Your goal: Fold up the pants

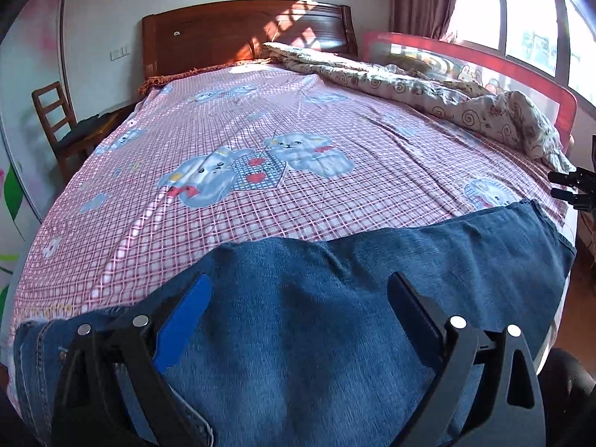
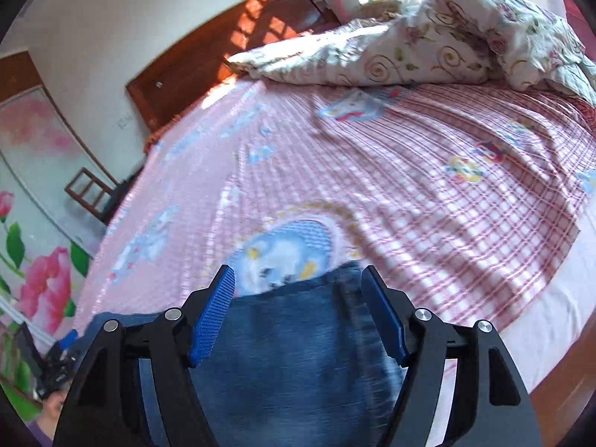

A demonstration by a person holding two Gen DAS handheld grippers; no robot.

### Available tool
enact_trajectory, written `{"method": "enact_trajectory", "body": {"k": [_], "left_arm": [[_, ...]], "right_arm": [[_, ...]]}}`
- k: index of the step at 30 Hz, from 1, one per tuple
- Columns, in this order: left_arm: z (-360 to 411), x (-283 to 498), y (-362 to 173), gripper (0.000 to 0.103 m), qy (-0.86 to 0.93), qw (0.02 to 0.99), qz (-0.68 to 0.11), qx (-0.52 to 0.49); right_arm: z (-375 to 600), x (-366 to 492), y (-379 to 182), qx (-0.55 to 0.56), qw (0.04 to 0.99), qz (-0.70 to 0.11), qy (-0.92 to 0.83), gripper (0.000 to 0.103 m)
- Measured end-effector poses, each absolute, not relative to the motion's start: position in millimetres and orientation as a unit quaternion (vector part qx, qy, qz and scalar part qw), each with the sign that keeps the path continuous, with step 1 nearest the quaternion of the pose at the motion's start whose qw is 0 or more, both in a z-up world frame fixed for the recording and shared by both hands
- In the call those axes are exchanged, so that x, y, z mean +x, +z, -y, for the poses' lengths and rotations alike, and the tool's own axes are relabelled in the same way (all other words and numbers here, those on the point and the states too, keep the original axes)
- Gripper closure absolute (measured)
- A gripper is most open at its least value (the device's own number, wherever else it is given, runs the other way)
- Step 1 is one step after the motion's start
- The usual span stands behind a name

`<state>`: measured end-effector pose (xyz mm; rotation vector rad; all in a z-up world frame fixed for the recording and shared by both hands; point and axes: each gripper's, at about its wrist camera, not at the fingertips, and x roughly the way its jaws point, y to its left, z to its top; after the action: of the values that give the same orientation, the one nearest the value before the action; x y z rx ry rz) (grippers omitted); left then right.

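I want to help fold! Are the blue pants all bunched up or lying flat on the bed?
Lying flat. The jeans spread smoothly along the near edge of the checked bedsheet; whether they're already folded over, I cannot tell.

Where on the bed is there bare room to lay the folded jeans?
The pink checked sheet is bare from the jeans up to the headboard, and across to the chair side. The window side is crowded: a crumpled quilt runs along the red bed rail. Both the left gripper and right gripper hang open over the denim.

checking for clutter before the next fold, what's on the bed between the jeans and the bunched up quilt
Nothing: between the jeans and the quilt only the pink checked sheet shows, bare, in both wrist views.
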<state>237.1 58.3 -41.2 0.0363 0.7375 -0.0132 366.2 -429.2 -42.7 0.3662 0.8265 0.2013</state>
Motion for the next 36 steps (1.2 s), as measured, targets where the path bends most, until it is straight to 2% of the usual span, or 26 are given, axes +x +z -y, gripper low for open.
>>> {"method": "enact_trajectory", "body": {"k": [2, 5, 6, 7, 8, 10, 15, 17, 20, 22, 23, 24, 26, 30, 33, 36], "left_arm": [[-67.8, 255.1, -47.1, 0.008, 0.024, 0.925, -0.379, 0.012], [-94.5, 274.0, -63.5, 0.008, 0.065, 0.908, -0.413, -0.015], [-104.2, 278.6, -71.3, 0.008, 0.084, 0.900, -0.426, -0.022], [-112.7, 281.1, -78.9, 0.007, 0.092, 0.895, -0.434, -0.034], [-120.2, 281.1, -85.1, 0.006, 0.094, 0.893, -0.438, -0.048], [-125.6, 279.3, -87.9, 0.005, 0.098, 0.896, -0.429, -0.059], [-132.0, 280.3, -89.6, 0.002, 0.108, 0.899, -0.419, -0.070], [-132.0, 280.4, -89.5, 0.002, 0.116, 0.900, -0.415, -0.068], [-135.7, 282.1, -89.5, 0.002, 0.118, 0.900, -0.413, -0.073], [-136.3, 283.9, -90.4, 0.002, 0.120, 0.899, -0.415, -0.071], [-136.0, 284.9, -90.8, 0.002, 0.122, 0.898, -0.417, -0.068], [-135.8, 285.7, -91.0, 0.002, 0.123, 0.898, -0.418, -0.067], [-135.9, 284.9, -89.6, 0.002, 0.122, 0.898, -0.418, -0.067], [-127.1, 281.4, -79.1, 0.002, 0.128, 0.902, -0.409, -0.046], [-113.0, 266.3, -58.3, 0.002, 0.119, 0.916, -0.380, -0.043], [-91.4, 241.6, -36.9, 0.002, 0.088, 0.928, -0.356, -0.070]], "right_arm": [[432.1, 377.3, -55.8, 0.147, 0.891, -0.417, 0.104, 0.034], [428.4, 385.6, -70.2, 0.120, 0.886, -0.434, 0.111, 0.043], [428.6, 387.0, -73.1, 0.126, 0.885, -0.433, 0.117, 0.054], [428.3, 390.3, -77.1, 0.130, 0.882, -0.436, 0.122, 0.071], [425.3, 394.1, -79.9, 0.119, 0.882, -0.440, 0.122, 0.077], [422.1, 395.4, -80.7, 0.091, 0.883, -0.445, 0.118, 0.083], [413.5, 377.9, -37.9, 0.044, 0.922, -0.363, 0.127, 0.084], [413.0, 387.9, -41.9, 0.045, 0.921, -0.369, 0.119, 0.084], [411.7, 404.8, -87.7, 0.040, 0.896, -0.428, 0.108, 0.084], [423.5, 404.6, -91.7, 0.095, 0.898, -0.416, 0.111, 0.082], [427.3, 403.2, -89.1, 0.110, 0.901, -0.406, 0.111, 0.073], [429.4, 400.5, -86.0, 0.103, 0.905, -0.402, 0.092, 0.058], [440.2, 388.2, -75.2, 0.126, 0.908, -0.390, 0.090, 0.058], [482.9, 336.5, -61.8, 0.254, 0.894, -0.357, 0.089, 0.057], [509.5, 295.9, -81.7, 0.369, 0.854, -0.351, 0.101, 0.057], [513.3, 271.4, -104.0, 0.415, 0.832, -0.353, 0.110, 0.057]]}}
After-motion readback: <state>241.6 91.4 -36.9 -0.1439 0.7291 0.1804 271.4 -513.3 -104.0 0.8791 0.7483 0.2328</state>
